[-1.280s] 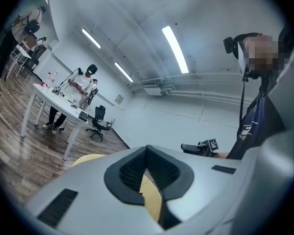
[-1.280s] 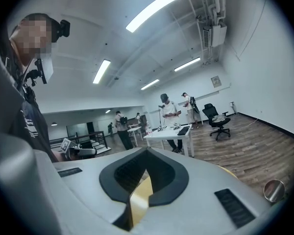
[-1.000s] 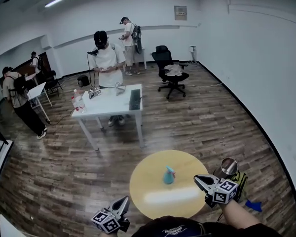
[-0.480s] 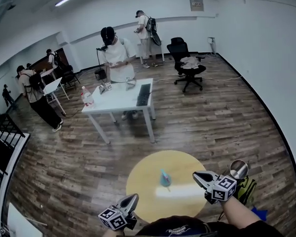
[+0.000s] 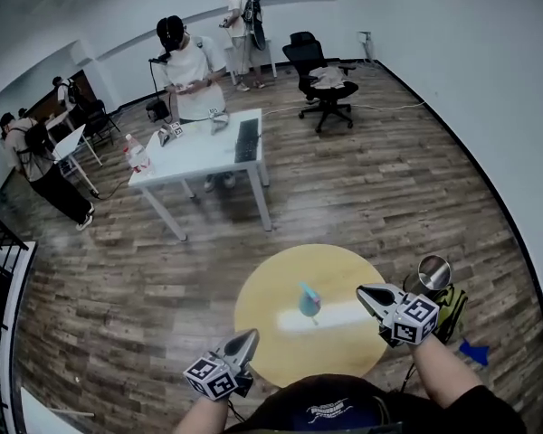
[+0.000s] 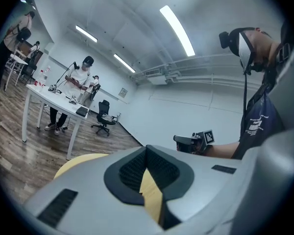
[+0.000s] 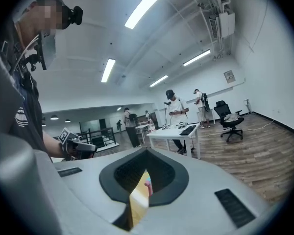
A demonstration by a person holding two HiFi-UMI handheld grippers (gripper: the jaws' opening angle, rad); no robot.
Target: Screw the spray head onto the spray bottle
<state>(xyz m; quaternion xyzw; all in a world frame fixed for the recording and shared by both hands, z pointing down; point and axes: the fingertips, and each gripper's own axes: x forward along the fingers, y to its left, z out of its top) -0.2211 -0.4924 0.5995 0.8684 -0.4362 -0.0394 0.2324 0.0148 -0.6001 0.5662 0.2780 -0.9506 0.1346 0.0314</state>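
Atop round table (image 5: pixel 270 307), spray bottle (image 5: pixel 309 303), white desk (image 5: pixel 197 156) beyond, left gripper (image 5: pixel 250 335), right gripper (image 5: pixel 361 290), jaws closed empty

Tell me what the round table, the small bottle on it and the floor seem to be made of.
Round table: pale yellow wood or laminate, smooth and semi-glossy; a bright streak of light reflects across it. Spray bottle: probably teal plastic, judging by its uniform colour; too small to be sure. Floor: brown wood or wood-look laminate, with visible plank seams and grain.
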